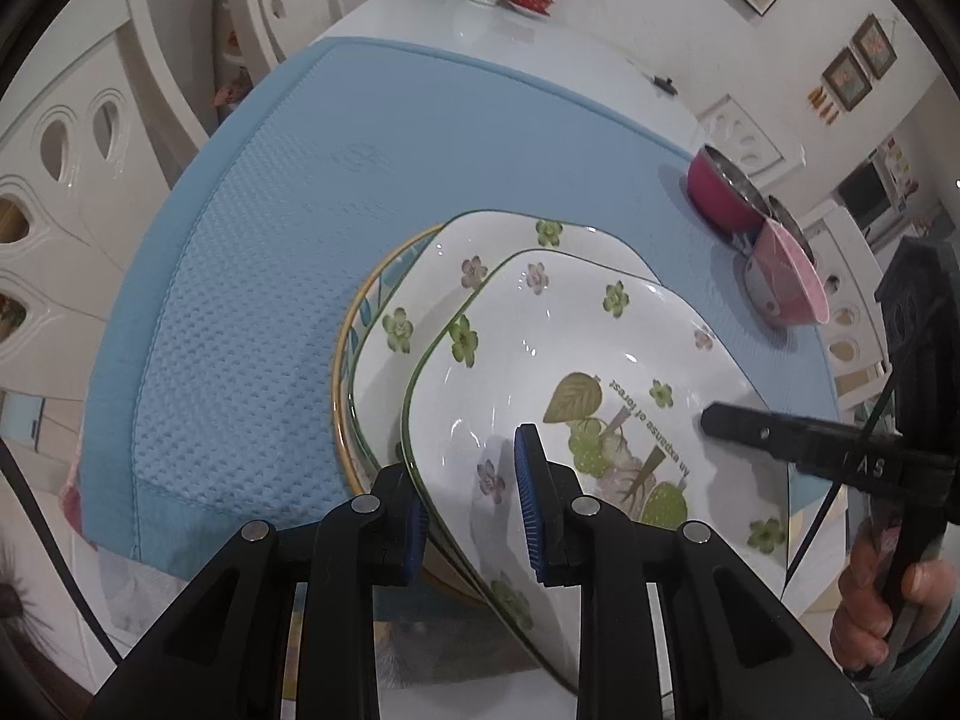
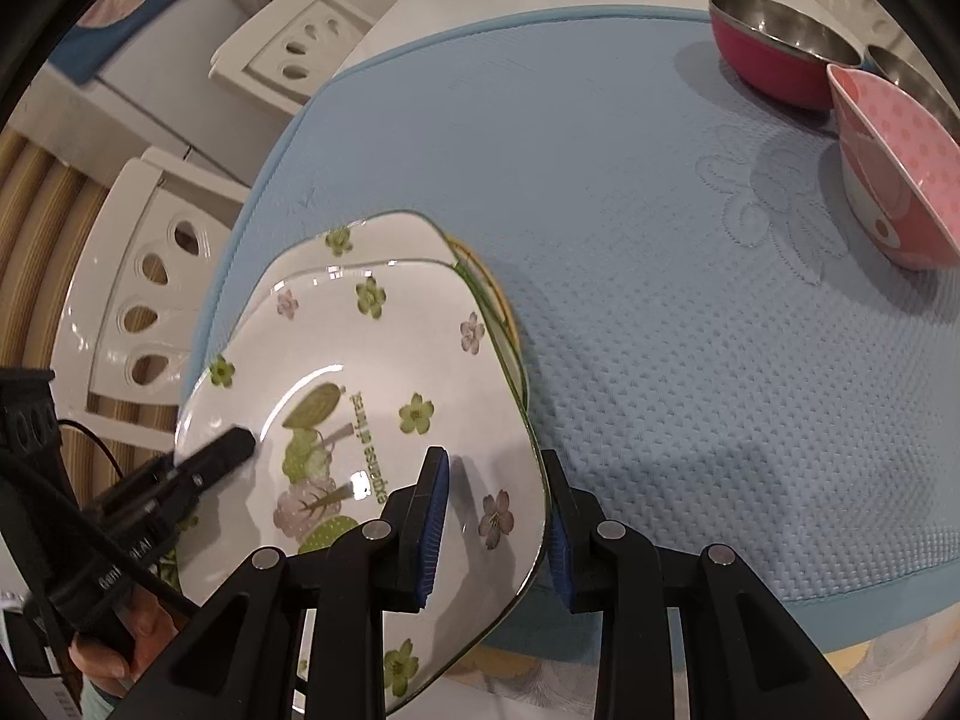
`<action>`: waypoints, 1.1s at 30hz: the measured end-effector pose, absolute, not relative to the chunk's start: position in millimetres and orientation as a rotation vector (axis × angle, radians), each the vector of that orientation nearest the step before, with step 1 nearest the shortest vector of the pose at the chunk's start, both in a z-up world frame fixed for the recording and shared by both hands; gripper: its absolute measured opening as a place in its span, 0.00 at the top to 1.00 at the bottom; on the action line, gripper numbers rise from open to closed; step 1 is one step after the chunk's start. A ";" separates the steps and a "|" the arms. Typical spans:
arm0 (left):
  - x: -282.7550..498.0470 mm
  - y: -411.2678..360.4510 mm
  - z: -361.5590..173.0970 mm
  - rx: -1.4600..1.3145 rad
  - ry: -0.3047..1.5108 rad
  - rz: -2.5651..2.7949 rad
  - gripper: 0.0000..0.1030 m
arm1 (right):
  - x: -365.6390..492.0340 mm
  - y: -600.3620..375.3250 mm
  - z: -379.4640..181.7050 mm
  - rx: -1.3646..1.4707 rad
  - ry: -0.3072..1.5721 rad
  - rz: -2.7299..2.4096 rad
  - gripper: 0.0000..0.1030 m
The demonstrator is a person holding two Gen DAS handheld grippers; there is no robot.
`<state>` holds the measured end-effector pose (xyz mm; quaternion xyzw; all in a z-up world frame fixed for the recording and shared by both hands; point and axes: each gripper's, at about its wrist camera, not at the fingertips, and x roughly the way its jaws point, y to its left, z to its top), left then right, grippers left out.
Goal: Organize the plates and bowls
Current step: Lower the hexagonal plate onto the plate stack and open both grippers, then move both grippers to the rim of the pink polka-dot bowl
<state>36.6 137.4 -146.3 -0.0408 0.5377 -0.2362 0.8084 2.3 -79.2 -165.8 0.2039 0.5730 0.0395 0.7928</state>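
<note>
A white square plate with green and pink flowers (image 1: pixel 600 360) (image 2: pixel 372 396) lies on top of a stack: a second flowered square plate (image 1: pixel 480 240) and a yellow-rimmed round plate (image 1: pixel 354 330) beneath. My left gripper (image 1: pixel 474 510) straddles the top plate's near-left rim, its pads a little apart from it. My right gripper (image 2: pixel 498 528) straddles the opposite rim in the same way; it also shows in the left wrist view (image 1: pixel 720 417). The left gripper shows in the right wrist view (image 2: pixel 234 447).
The stack sits on a blue quilted mat (image 1: pixel 270 300) (image 2: pixel 660 330) over a white table. A magenta steel bowl (image 2: pixel 780 54), a second steel bowl (image 2: pixel 912 78) and a pink dotted bowl (image 2: pixel 900 174) stand at the mat's far right. White chairs (image 1: pixel 72 150) surround the table.
</note>
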 end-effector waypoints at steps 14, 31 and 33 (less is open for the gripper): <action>35.7 141.2 -137.4 0.012 1.252 -0.501 0.76 | 10.4 -75.1 -164.0 0.447 1.212 0.114 0.72; 33.6 137.1 -139.1 0.280 1.289 -0.394 0.69 | 2.5 -81.9 -165.6 0.482 1.204 0.101 0.72; 36.6 134.0 -140.0 0.261 1.298 -0.404 0.69 | 2.2 -80.1 -167.1 0.484 1.210 0.102 0.72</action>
